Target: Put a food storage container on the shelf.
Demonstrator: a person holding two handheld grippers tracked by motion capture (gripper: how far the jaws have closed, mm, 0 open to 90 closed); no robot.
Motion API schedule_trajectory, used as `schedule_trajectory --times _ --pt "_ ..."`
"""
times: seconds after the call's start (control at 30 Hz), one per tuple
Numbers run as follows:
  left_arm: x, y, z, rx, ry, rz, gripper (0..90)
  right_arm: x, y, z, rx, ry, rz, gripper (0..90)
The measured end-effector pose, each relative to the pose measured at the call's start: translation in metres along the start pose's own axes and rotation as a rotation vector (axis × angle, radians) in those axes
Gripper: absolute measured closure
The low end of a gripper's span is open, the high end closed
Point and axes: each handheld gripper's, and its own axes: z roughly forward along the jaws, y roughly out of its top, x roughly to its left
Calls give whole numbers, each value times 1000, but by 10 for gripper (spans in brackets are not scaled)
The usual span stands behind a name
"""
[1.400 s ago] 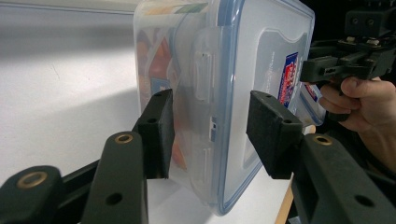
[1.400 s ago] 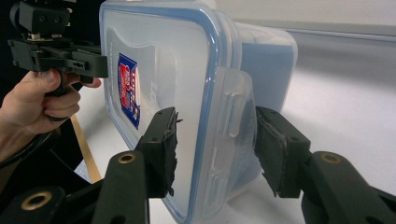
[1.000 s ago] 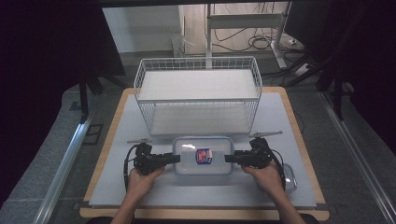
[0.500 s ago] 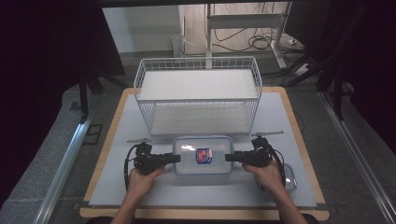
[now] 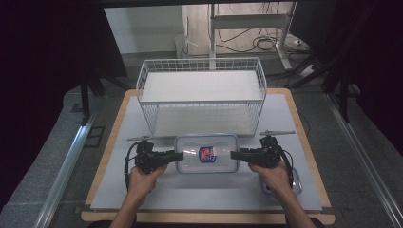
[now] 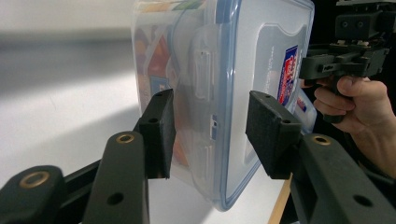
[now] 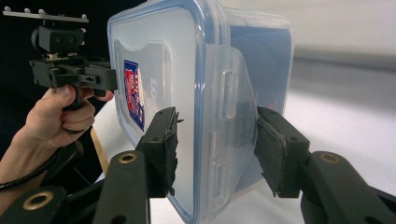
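A clear plastic food container (image 5: 206, 153) with a blue-rimmed lid and a red and blue label lies flat in the middle of the grey mat. My left gripper (image 5: 179, 155) holds its left end, pads (image 6: 161, 126) pressed against the underside and the lid (image 6: 261, 56). My right gripper (image 5: 233, 154) is at the right end. Its jaws have just been closing and now sit against the lid (image 7: 159, 60) and the underside, with the flared latch flap (image 7: 231, 107) between them. Each gripper view shows the other hand and its gripper beyond the container.
A white wire basket (image 5: 202, 62) with a shelf stands behind the container, at the back of the mat (image 5: 199, 194). A small clear container (image 5: 295, 184) lies under my right hand. The wooden board's edges (image 5: 107, 156) frame the mat.
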Motion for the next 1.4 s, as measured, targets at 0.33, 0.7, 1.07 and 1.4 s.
schedule_trajectory --times 0.33,0.7,1.07,1.4 --pt "-21 34 -20 -25 24 64 532 18 27 -10 -30 11 -46 516" --pt "-39 77 -45 -57 42 98 533 39 69 -17 -59 29 -75 515" --pt "-50 127 -63 -85 31 119 538 55 112 -23 -107 37 -97 515" --pt "-54 166 -70 -102 27 119 538 63 155 -28 -118 32 -109 514"
